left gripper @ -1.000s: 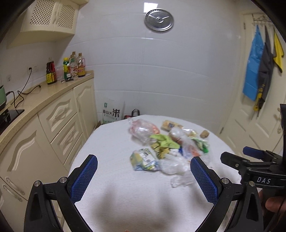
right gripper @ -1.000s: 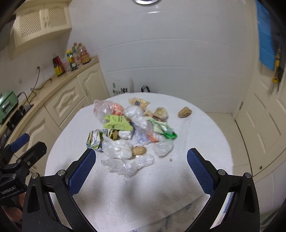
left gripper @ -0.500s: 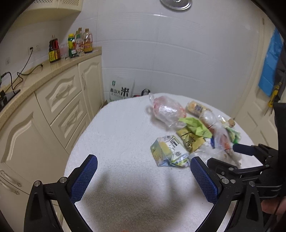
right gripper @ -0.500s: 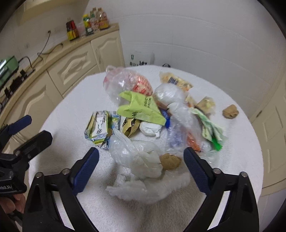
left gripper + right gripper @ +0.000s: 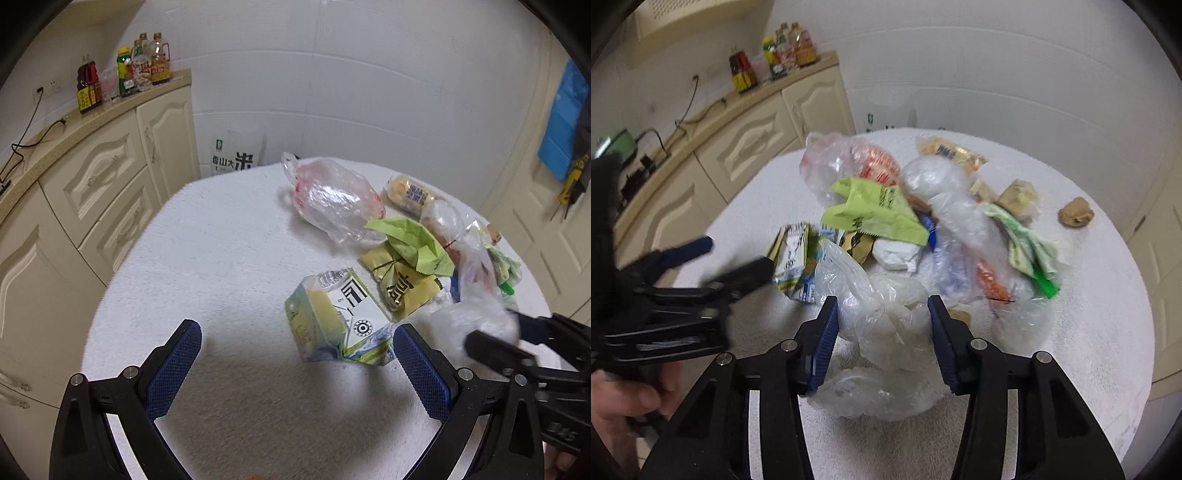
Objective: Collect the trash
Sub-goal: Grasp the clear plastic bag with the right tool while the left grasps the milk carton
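On the round tabletop (image 5: 1089,332) with its white cloth, a pile of trash: crumpled clear plastic bag (image 5: 886,314) at the near edge, squashed drink carton (image 5: 340,317) to its left, green wrapper (image 5: 875,210) behind. Right gripper (image 5: 881,332) closing around the plastic bag, bag between the jaws, pads just reaching the film but probably not yet clenched on it. Left gripper (image 5: 295,369) released and wide, empty, near the carton. Best to finish the squeeze low on the bunched middle, not on loose film. Then to lift slowly, since thin plastic may slip or drag neighbouring scraps along.
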A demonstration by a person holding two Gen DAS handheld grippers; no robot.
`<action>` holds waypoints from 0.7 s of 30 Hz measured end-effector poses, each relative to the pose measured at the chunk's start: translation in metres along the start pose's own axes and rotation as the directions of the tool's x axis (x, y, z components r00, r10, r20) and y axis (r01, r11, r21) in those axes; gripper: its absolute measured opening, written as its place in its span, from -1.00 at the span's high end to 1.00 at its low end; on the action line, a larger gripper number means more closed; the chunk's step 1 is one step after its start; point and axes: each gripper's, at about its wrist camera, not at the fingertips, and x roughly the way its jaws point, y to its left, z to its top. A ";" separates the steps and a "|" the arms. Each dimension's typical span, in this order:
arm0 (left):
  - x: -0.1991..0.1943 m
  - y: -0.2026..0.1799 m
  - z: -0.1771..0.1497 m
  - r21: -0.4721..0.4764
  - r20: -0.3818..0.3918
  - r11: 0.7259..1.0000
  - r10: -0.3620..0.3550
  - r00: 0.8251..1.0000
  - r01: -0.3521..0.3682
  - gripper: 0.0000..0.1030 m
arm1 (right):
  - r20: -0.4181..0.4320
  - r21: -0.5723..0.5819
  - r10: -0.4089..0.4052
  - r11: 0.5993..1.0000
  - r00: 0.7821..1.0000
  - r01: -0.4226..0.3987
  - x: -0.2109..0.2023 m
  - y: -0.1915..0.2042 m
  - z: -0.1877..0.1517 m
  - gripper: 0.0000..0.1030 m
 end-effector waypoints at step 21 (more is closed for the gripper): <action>0.095 -0.012 0.024 0.025 -0.042 0.999 -0.038 0.998 0.039 -0.25 | 0.101 0.120 0.023 0.992 0.995 -0.035 -0.054 -0.034 -0.014 0.06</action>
